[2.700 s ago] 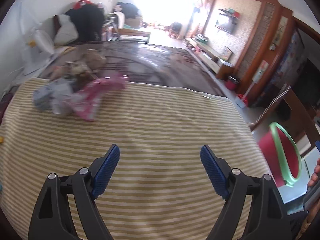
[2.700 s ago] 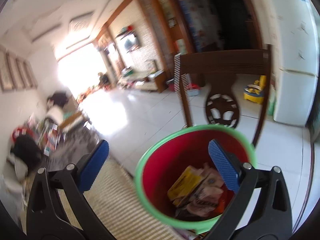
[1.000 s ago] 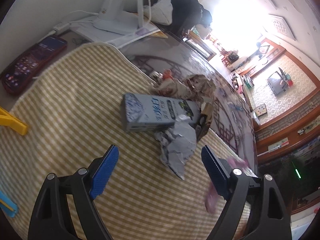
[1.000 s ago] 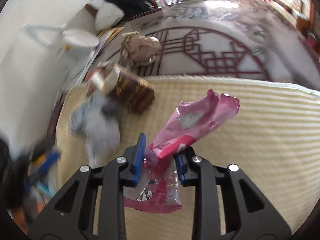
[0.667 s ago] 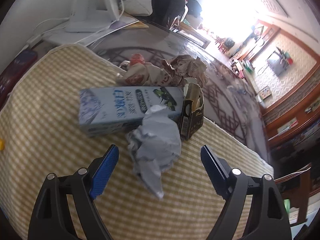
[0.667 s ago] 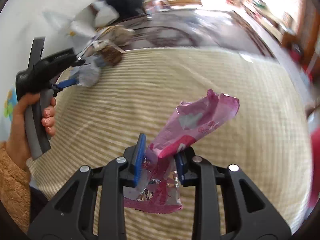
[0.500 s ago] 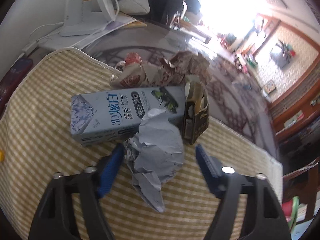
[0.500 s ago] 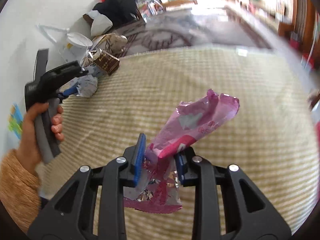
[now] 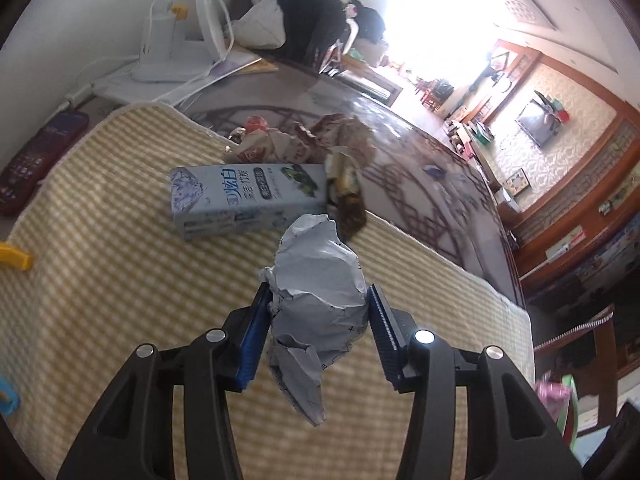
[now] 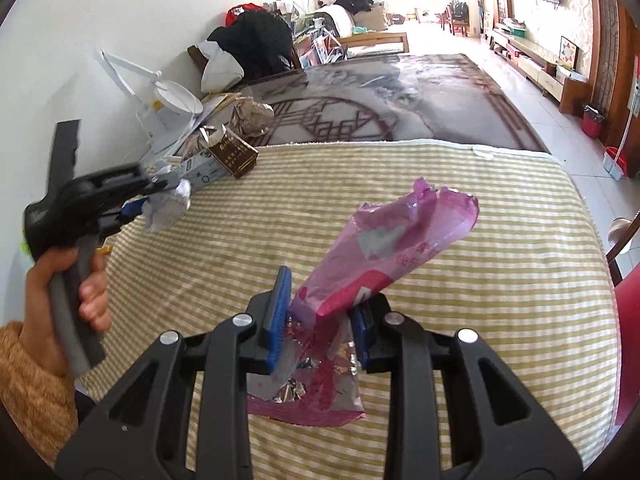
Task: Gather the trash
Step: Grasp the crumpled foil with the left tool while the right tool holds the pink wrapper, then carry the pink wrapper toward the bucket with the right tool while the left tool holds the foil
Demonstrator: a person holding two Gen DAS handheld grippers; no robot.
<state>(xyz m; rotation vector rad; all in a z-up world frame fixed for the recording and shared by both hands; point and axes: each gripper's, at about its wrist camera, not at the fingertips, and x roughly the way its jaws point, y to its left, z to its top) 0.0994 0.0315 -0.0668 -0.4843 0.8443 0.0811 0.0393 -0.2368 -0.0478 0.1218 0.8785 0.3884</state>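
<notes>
Between the blue pads of the left hand-held gripper [image 9: 316,328] sits one crumpled grey wrapper [image 9: 318,304], clamped on both sides and lifted off the striped cloth [image 9: 120,280] that covers the desk; half a second ago the pads stood wide apart around it while it still lay on the cloth against the box. The right hand-held gripper [image 10: 320,316] is closed on one pink foil packet [image 10: 384,256], whose torn top sticks up and to the right and whose silver-lined bottom hangs below the fingers, the same grip as in the earlier frames. From the right wrist view the left hand-held gripper [image 10: 160,196] shows off to the left, held by a hand [image 10: 86,288] in an orange sleeve, with the grey wrapper [image 10: 168,204] in its tips. Beyond the lifted wrapper one pale blue toothpaste box [image 9: 244,200] lies flat on the cloth, and one small brown carton [image 9: 348,204] with open flaps stands at its right end, touching it. Just behind them, at the cloth's far edge, lie two crumpled brown paper wads [image 9: 304,144]. One dark phone [image 9: 36,160] lies left of the cloth, and one white desk lamp [image 9: 160,40] stands behind. At the lower right edge of the left wrist view, part of one green-rimmed bin [image 9: 568,408] shows.
</notes>
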